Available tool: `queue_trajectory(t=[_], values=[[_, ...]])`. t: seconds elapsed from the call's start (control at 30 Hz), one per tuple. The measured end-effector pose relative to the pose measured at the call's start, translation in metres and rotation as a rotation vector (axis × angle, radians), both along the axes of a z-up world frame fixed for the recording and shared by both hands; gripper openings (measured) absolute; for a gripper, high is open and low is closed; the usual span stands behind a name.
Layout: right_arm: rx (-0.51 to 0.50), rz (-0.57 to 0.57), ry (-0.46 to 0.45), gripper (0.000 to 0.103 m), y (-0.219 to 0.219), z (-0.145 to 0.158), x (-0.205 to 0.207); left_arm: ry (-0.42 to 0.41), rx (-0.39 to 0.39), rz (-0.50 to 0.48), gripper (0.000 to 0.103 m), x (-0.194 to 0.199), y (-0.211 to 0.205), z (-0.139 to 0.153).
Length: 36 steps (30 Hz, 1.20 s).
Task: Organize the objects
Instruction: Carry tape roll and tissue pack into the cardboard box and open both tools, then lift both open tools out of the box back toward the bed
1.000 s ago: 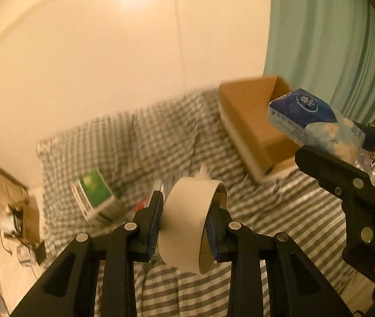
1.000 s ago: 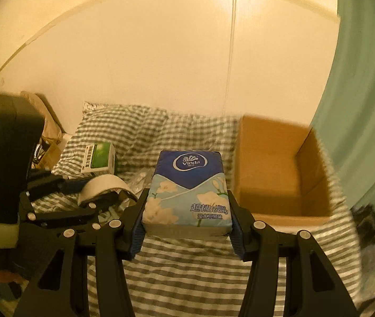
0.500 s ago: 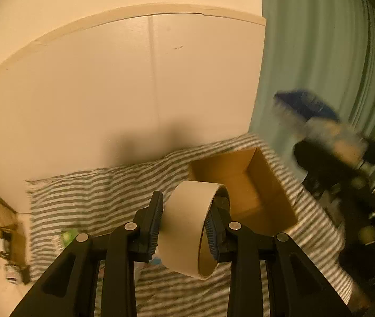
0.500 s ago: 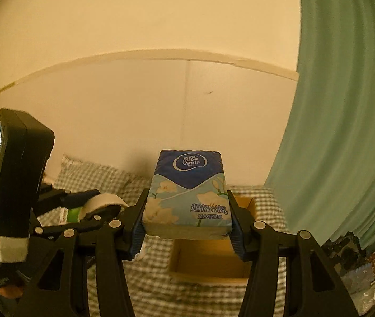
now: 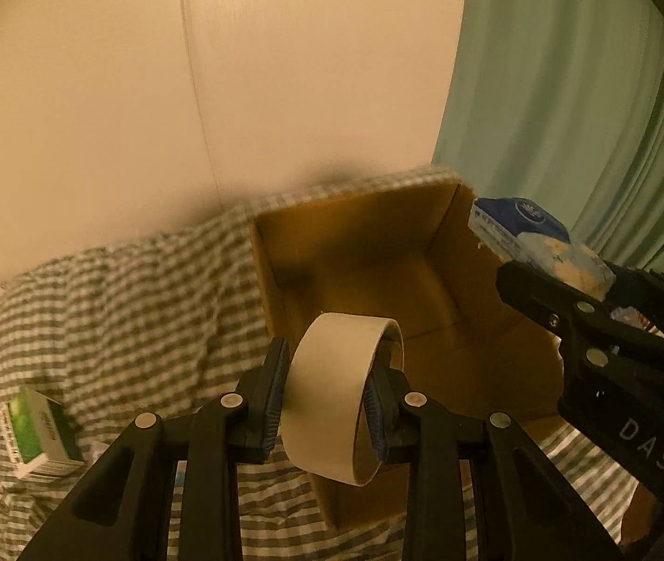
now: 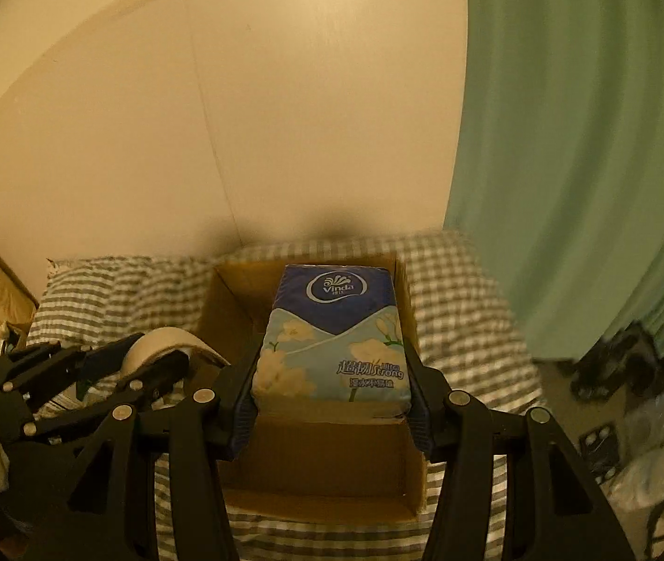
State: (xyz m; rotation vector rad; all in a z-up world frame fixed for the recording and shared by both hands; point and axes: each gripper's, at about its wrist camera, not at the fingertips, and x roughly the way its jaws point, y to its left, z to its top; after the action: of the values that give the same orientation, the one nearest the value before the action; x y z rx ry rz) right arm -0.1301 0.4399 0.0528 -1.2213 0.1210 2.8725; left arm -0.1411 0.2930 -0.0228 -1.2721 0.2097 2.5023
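Note:
My left gripper (image 5: 325, 397) is shut on a roll of beige tape (image 5: 332, 388) and holds it above the near left corner of an open cardboard box (image 5: 355, 252). My right gripper (image 6: 332, 378) is shut on a blue Vinda tissue pack (image 6: 332, 332) and holds it over the box's opening (image 6: 322, 477). In the left wrist view the tissue pack (image 5: 533, 243) and right gripper show at the right, above the box's right wall. In the right wrist view the left gripper with the tape (image 6: 163, 350) is at the left of the box.
The box stands on a bed with a grey checked cover (image 5: 98, 318). A green and white carton (image 5: 37, 430) lies on the cover at the left. A green curtain (image 6: 589, 140) hangs at the right. Dark clutter (image 6: 612, 364) lies on the floor at the right.
Both grippers have come down and closer to the box with their loads. The box now fills the middle of both views, and the tissue pack hangs over its opening.

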Motion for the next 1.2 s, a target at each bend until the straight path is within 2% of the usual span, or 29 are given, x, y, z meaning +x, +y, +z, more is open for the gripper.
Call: queue_trajectory(t=[0.23,0.33,0.53,0.6,0.67,0.7,0.77,0.87,0.97,1.07,1.2], values=[[0.007,0.017,-0.074,0.052,0.01,-0.046,-0.032,-0.023,0.001,-0.004,0.029,-0.01,-0.001,-0.021],[0.002,0.02,-0.093,0.052,0.011,-0.056,-0.038,-0.01,-0.007,-0.019,0.029,-0.008,0.004,-0.022],[0.004,0.012,-0.105,0.052,0.007,-0.063,-0.034,-0.039,0.007,-0.043,0.031,-0.005,0.007,-0.028],[-0.006,0.004,-0.104,0.053,0.002,-0.059,-0.036,-0.042,0.004,-0.049,0.036,-0.006,0.01,-0.027],[-0.01,0.02,-0.107,0.057,0.0,-0.054,-0.036,-0.033,0.013,-0.053,0.06,-0.004,0.01,-0.022],[-0.006,0.015,-0.095,0.067,0.0,-0.051,-0.034,-0.024,0.021,-0.054,0.066,-0.004,0.01,-0.019],[-0.013,0.004,-0.065,0.075,-0.002,-0.042,-0.03,0.01,0.014,-0.04,0.086,-0.001,0.01,-0.01],[-0.029,0.01,-0.028,0.08,-0.006,-0.024,-0.025,0.062,0.005,-0.051,0.09,0.005,0.006,0.007],[0.014,-0.002,0.016,0.085,-0.013,-0.005,-0.016,0.097,-0.008,-0.052,0.098,0.013,-0.002,0.028],[0.037,-0.027,0.066,0.091,-0.019,0.022,0.0,0.14,0.004,-0.042,0.1,0.02,-0.022,0.053],[0.017,-0.022,0.138,0.102,-0.032,0.063,0.032,0.189,0.018,-0.028,0.103,0.038,-0.052,0.091]])
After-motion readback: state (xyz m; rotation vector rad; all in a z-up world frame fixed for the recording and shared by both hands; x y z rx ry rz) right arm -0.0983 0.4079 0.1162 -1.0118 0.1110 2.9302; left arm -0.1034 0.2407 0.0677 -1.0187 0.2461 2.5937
